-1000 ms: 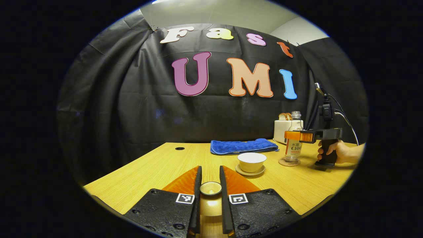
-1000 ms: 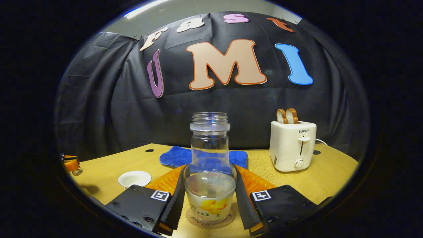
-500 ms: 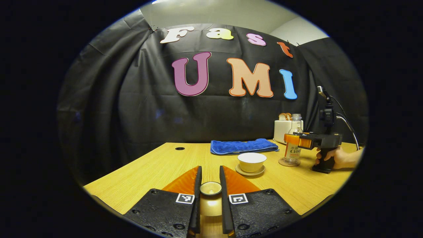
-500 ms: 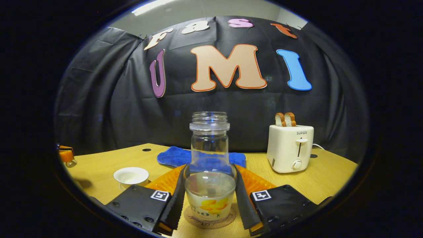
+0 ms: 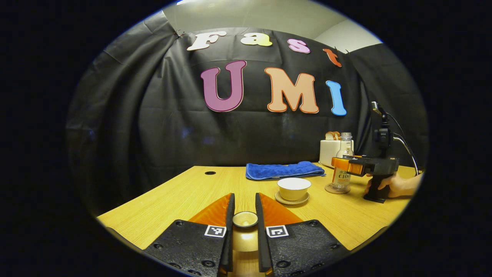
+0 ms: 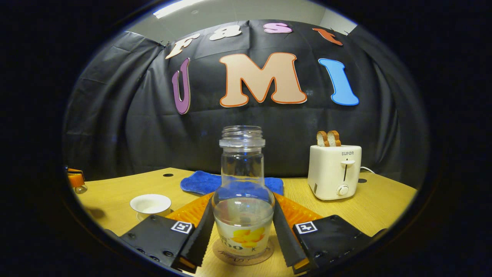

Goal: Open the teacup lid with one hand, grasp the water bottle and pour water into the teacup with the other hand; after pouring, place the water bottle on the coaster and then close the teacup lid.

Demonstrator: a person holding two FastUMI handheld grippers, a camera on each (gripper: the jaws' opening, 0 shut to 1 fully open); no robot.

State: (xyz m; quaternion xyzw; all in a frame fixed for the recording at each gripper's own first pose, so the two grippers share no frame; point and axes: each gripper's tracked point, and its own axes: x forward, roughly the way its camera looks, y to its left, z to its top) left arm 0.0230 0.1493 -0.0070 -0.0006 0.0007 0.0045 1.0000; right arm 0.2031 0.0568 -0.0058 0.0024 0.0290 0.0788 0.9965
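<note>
The water bottle [image 6: 243,207] stands upright on its coaster [image 6: 243,254] near the table's [image 5: 184,192] right edge, the right gripper [image 6: 243,234] closed around its lower body. The left gripper [image 5: 245,227], nearer the front edge, pinches the teacup lid [image 5: 245,219] by its knob. The open teacup [image 5: 293,188] sits up-table to its right, beside the bottle, so the lid's return likely runs forward and rightward.

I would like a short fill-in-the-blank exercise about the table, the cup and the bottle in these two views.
1. The water bottle stands on a round ____.
2. The left gripper is shut on the teacup ____.
3. The teacup sits on a small ____.
4. Two slices of bread stick out of the white ____ behind the bottle.

Missing words: coaster; lid; saucer; toaster
</note>
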